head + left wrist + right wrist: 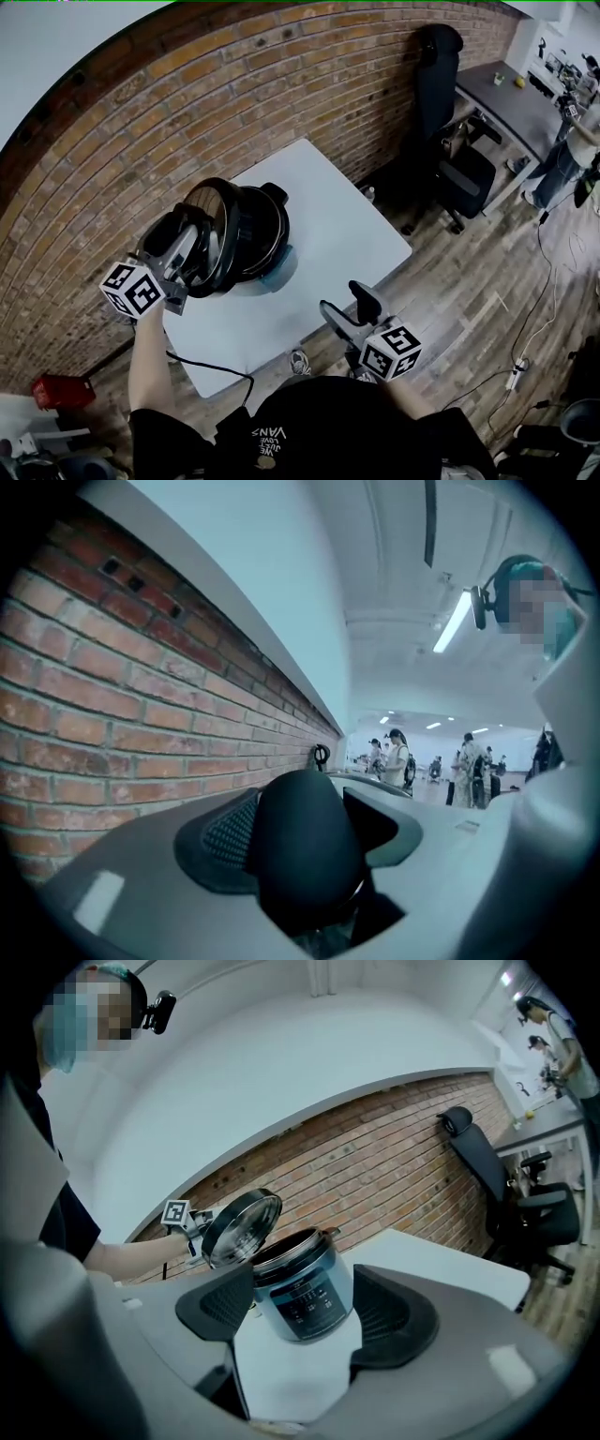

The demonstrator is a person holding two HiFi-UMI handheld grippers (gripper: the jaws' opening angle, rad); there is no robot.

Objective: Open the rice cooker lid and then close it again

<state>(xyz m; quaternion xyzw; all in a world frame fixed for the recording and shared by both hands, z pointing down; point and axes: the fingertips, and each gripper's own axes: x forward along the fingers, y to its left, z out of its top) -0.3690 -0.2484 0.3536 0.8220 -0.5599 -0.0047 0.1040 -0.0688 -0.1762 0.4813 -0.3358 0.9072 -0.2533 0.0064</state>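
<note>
- The cooker (305,1297) stands open on a white table (328,216).
- The lid (241,1227) is raised and steeply tilted at the cooker's left rim; I cannot tell whether its lower edge touches that rim.
- The left gripper (186,248), left of the cooker, clamps the lid's black knob (305,846) between its jaws.
- The right gripper (349,307) hovers well apart from the cooker, at the table's near edge, with its jaws wide and empty and pointing at the cooker.

Bright, even indoor light, heavy fisheye bending, dark corners, blurred foreground
</note>
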